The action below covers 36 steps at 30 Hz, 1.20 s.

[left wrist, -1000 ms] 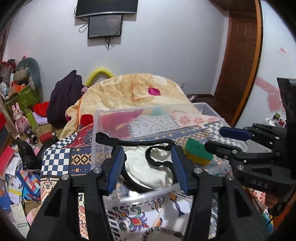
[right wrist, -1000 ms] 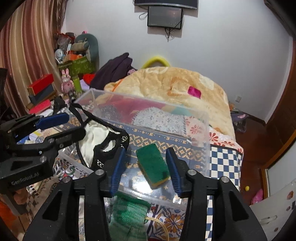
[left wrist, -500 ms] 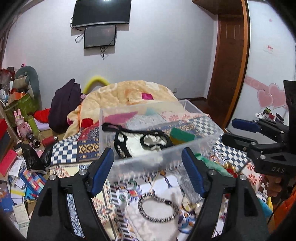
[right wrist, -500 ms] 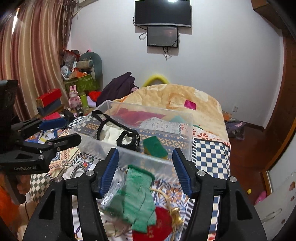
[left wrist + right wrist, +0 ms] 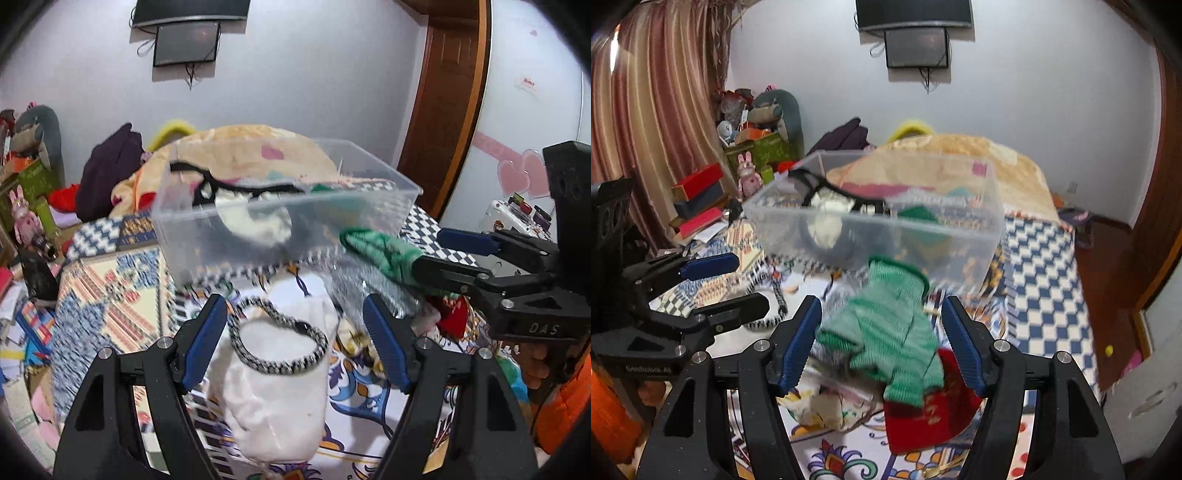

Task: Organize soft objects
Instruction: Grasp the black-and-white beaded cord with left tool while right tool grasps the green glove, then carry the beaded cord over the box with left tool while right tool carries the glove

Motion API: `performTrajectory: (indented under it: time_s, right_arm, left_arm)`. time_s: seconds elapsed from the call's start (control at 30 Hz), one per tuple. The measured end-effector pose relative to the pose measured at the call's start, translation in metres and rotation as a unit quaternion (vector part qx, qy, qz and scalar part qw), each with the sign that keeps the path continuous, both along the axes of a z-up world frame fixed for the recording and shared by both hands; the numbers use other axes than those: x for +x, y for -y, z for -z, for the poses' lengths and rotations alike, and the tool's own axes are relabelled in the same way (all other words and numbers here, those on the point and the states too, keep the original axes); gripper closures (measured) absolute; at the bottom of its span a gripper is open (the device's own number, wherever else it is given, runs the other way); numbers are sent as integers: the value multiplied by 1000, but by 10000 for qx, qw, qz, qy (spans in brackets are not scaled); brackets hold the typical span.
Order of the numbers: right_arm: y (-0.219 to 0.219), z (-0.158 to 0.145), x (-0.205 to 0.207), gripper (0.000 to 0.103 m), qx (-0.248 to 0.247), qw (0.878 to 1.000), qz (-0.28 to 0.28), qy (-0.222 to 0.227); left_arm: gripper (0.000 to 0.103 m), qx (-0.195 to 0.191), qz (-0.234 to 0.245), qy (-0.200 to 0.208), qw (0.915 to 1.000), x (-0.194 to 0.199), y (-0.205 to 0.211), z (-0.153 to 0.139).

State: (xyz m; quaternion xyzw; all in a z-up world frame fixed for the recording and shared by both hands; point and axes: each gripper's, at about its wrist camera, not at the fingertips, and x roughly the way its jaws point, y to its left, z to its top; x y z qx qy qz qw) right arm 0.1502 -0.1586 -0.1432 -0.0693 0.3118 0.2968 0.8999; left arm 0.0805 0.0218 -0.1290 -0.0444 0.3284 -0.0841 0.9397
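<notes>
A clear plastic box (image 5: 369, 210) (image 5: 964, 236) stands on the patterned bedspread, holding a white cloth with black straps (image 5: 255, 221) and a green sponge (image 5: 918, 214). My left gripper (image 5: 295, 321) (image 5: 750, 284) is open, low in front of the box. A white cloth with a black-and-white braided band (image 5: 277, 369) lies between its fingers, untouched. My right gripper (image 5: 881, 317) (image 5: 436, 254) hovers over a green knit glove (image 5: 886, 332) (image 5: 380, 251). Its jaws are opening and the pads stand clear of the glove. A red cloth (image 5: 923, 417) lies under the glove.
A rumpled orange blanket (image 5: 997, 166) lies behind the box. Boxes, toys and papers crowd the left side (image 5: 701, 199). A wooden door (image 5: 443, 99) stands at the right. Blue-and-white checked cover (image 5: 1045, 280) runs along the bed's right edge.
Both grippers drew back from over the box and sank toward the bedspread. The strapped white cloth and the sponge stayed in the box. Both jaws widened.
</notes>
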Motion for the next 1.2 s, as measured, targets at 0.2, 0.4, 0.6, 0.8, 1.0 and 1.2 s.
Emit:
performTrajectory:
  time_s: [0.2, 0.4, 0.6, 0.8, 1.0, 1.2]
  right_arm:
    - [6, 16, 3, 39, 99, 9996, 163, -196]
    - [14, 13, -1, 64, 254, 9994, 175, -130]
    - [13, 12, -3, 80, 205, 9996, 174, -9]
    - [22, 6, -5, 86, 409, 9987, 287, 66]
    - [26, -6, -11, 86, 556, 9977, 302, 225]
    - [26, -14, -14, 86, 608, 9971, 296, 338]
  left_arm:
    - [27, -121, -123, -178, 9997, 4, 0, 16]
    - [31, -169, -179, -154, 9996, 3, -3, 19]
    - [44, -25, -276, -158, 9995, 1, -3, 24]
    - [71, -218, -267, -225, 9992, -1, -12, 27]
    - [88, -253, -325, -175, 9990, -6, -14, 25]
    - [91, -352, -357, 71, 9987, -17, -18, 9]
